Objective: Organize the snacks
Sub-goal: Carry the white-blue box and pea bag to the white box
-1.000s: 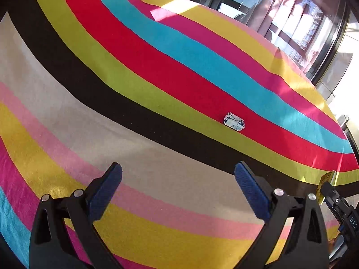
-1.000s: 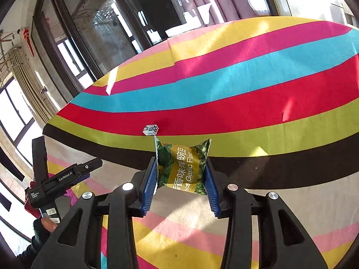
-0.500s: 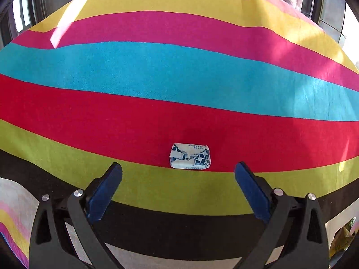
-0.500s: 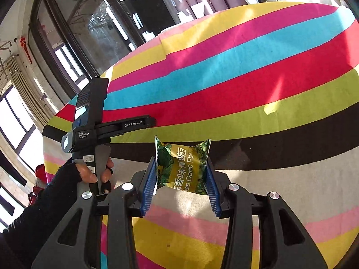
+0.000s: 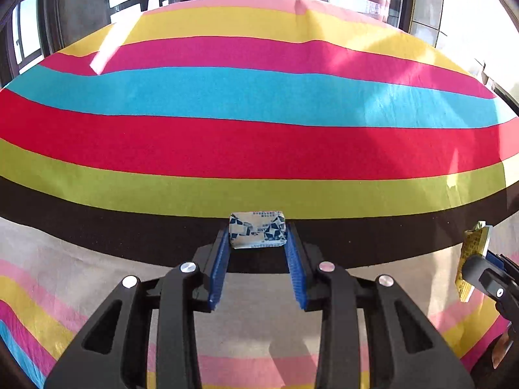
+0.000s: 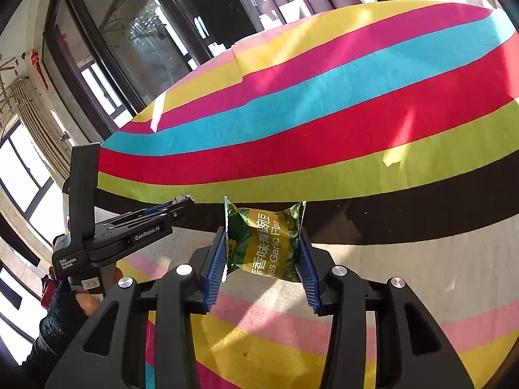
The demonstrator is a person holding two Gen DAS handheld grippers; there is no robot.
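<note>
The striped cloth is covering the whole counter, and every place here is being given against its black band. Beyond that band the lime, red, blue, magenta and yellow stripes are lying bare all the way to the far edge, where the cloth is dropping away in front of the dark window frames. On the near side of the band the beige, pink and yellow stripes are also lying bare, so open room is stretching on both sides of it.

The left tongs are closing, narrowed around a small white-and-blue wrapped snack, with the blue pads touching both its ends. The snack is sitting over the far rim of the black band, right at the lime stripe. In the right wrist view the person's hand is holding these tongs from the left.

The right tongs are standing partly open and gripping a green-and-yellow garlic pea packet by its two sides. The packet is hanging upright above the near rim of the black band, over the beige stripe, well to the right of the small snack
</note>
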